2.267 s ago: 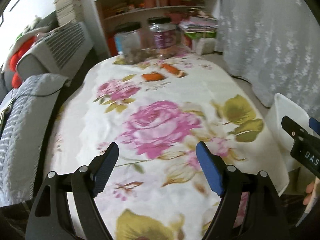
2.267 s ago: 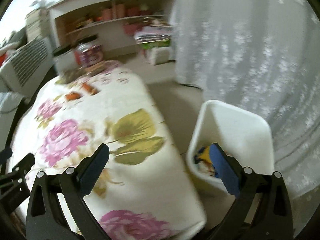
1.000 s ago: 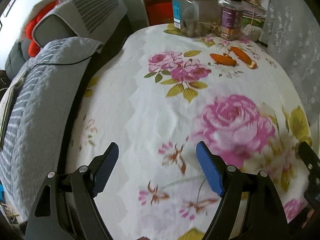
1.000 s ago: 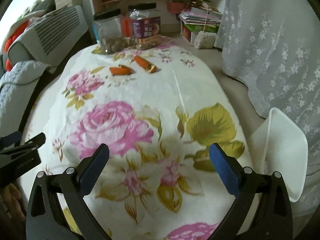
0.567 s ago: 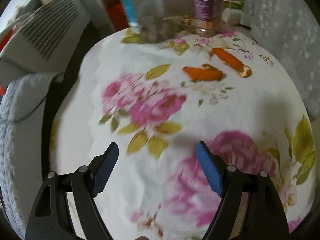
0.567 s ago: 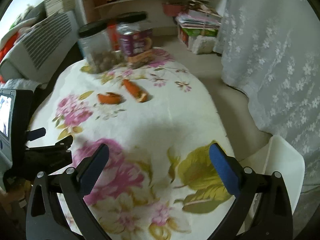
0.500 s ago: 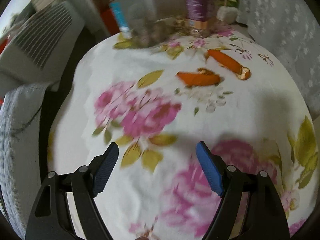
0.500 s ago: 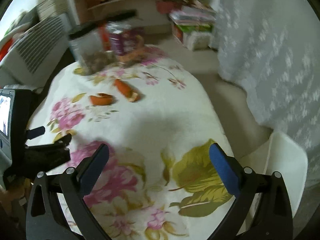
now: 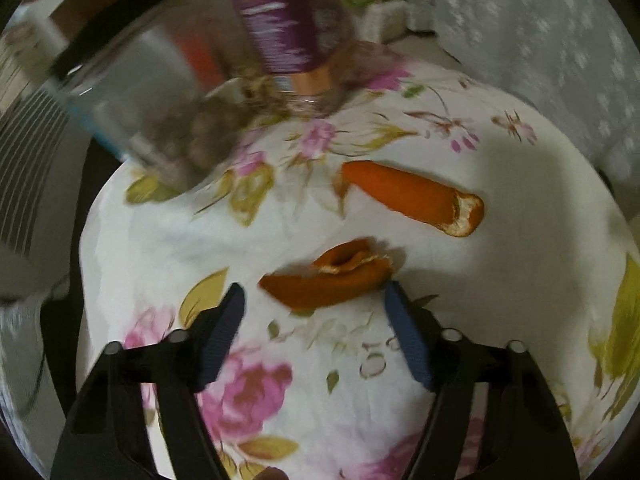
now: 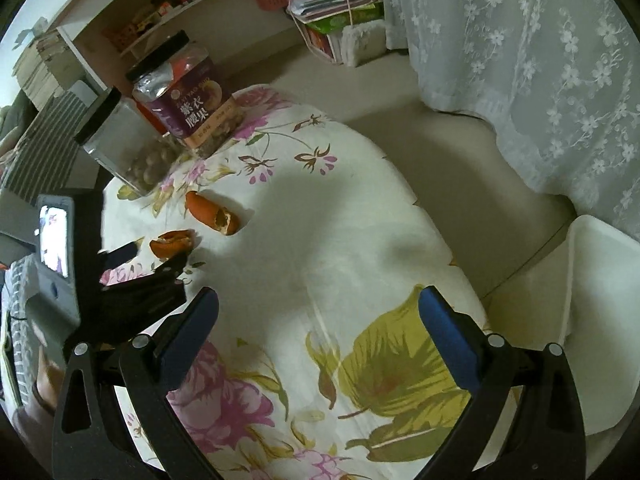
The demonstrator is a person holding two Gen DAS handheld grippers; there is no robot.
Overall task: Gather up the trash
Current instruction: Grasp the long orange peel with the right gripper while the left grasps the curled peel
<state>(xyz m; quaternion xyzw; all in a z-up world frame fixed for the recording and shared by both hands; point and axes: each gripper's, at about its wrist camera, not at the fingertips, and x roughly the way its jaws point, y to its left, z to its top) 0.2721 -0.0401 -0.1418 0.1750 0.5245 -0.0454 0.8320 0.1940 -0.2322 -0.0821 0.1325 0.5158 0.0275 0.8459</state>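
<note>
Left wrist view: the left gripper is seen closing its jaws, with the near orange peel lying just ahead between its tips on the flowered worktop, not pinched. A second peel lies beyond it. The right gripper is held wide apart and empty, near the white bin.

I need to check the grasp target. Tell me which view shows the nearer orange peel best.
Left wrist view: the nearer orange peel lies large, just ahead of the closing left gripper. In the right wrist view it is small, partly behind that gripper.
</note>
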